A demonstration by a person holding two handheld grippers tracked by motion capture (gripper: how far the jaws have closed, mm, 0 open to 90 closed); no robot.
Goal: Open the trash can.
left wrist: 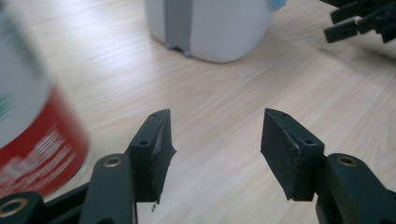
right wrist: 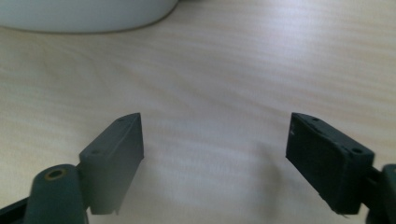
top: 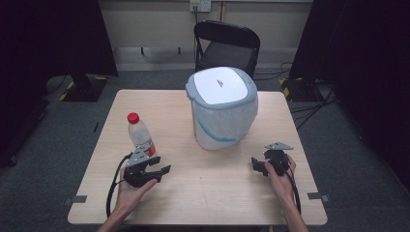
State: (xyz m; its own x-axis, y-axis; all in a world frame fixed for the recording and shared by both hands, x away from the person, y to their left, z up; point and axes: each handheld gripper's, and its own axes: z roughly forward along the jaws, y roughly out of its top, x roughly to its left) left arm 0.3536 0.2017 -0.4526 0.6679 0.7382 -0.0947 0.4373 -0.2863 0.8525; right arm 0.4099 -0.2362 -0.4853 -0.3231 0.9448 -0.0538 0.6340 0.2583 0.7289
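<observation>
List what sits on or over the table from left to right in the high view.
left gripper → water bottle → lidded bin → right gripper

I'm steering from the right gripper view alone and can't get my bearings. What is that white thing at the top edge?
Observer: It's a white lidded bin lined with a bag, standing mid-table, lid closed.
Operator: Anything else on the table?
Observer: A clear bottle with a red cap stands upright left of the bin, right beside the left gripper.
Operator: Is that gripper holding it?
Observer: No. The left gripper view has its jaws apart over bare table, the bottle off to their side.
</observation>
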